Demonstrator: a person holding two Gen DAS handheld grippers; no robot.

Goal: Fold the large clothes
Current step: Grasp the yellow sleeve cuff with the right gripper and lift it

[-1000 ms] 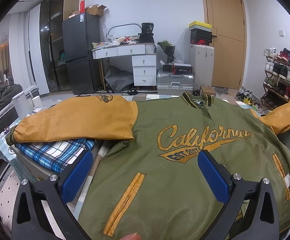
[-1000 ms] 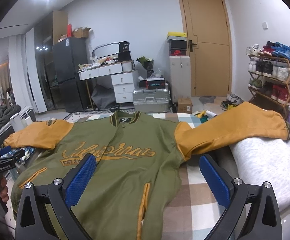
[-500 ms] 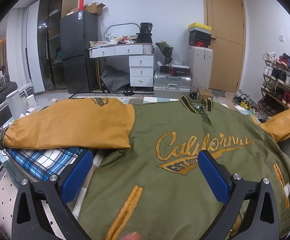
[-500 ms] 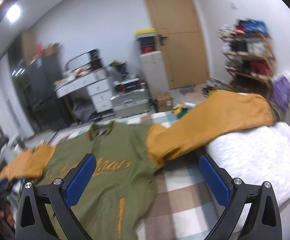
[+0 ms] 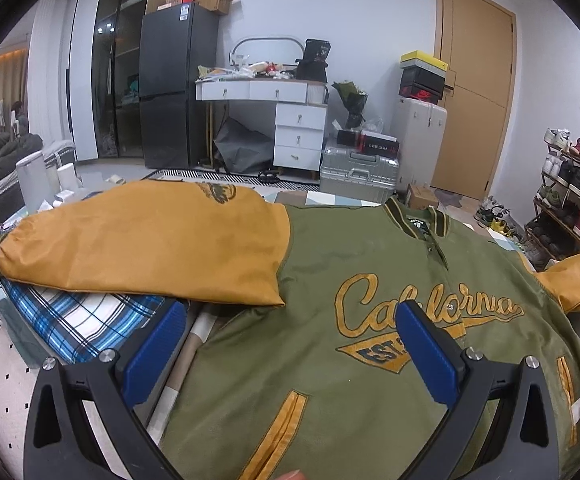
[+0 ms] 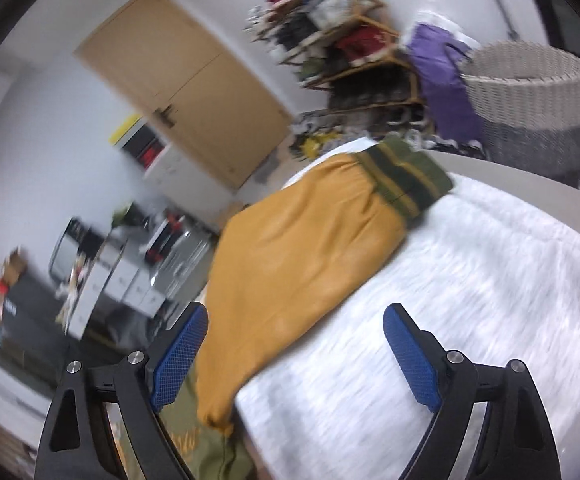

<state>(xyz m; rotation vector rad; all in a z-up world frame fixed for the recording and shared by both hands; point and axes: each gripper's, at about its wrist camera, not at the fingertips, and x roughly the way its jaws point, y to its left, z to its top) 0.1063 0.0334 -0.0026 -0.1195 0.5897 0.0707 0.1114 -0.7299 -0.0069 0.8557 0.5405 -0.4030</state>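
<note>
The right wrist view has swung from jacket (image 5: 329,360) to white bedding (image 6: 449,320).

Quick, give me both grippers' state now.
Left gripper: open, holding nothing, over the jacket.
Right gripper: open, jaws just closing a little, nothing gripped.

you have a black fridge (image 5: 178,84) by the far wall | white drawer desk (image 5: 274,120) just beside it, cluttered on top | silver hard case (image 5: 359,170) on the floor near the wooden door (image 5: 473,84) | shoe rack (image 5: 569,196) at your right | woven basket (image 6: 529,100) | blue plaid cloth (image 5: 78,316)
</note>
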